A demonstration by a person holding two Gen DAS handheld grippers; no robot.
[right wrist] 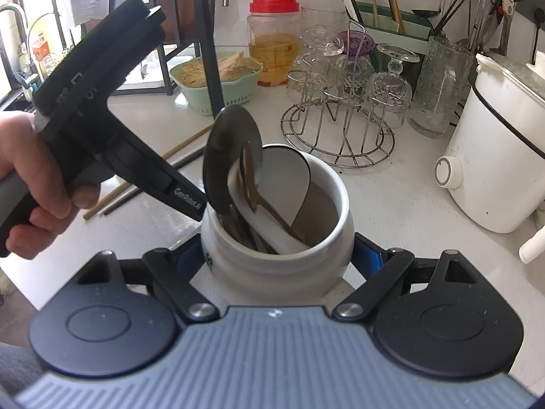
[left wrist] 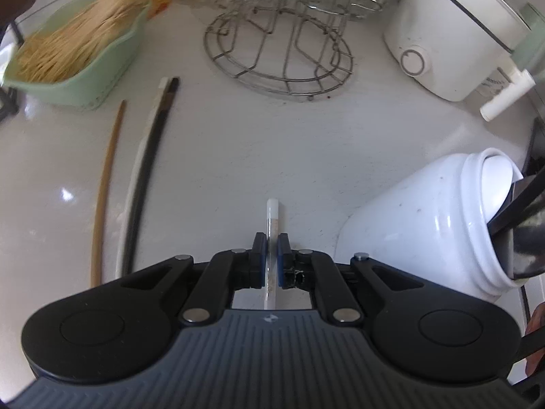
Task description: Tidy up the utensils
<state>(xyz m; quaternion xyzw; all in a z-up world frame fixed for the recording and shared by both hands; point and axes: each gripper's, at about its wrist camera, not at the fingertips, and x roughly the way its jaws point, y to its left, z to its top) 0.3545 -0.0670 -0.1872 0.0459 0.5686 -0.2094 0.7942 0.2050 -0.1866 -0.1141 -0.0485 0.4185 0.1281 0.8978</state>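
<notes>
Left wrist view: left gripper [left wrist: 271,245] jaws clench a white chopstick [left wrist: 272,216] over open surface [left wrist: 255,143]; right gripper [right wrist: 277,255] grasps the ceramic utensil jar [right wrist: 272,259].

white chopstick [left wrist: 272,228]: showing white with a pale speckled band along its middle
left gripper [left wrist: 271,255]: showing blue pads on black fingers
crock [right wrist: 276,238]: showing glossy white, a blue mark at 9 o'clock
basket [left wrist: 85,78]: sitting at 10 o'clock, mint green
wooden chopstick [left wrist: 105,184]: showing tan brown
dark chopstick [left wrist: 146,170]: showing black
jar lid [right wrist: 274,5]: showing red
counter [left wrist: 238,136]: looking off-white
</notes>
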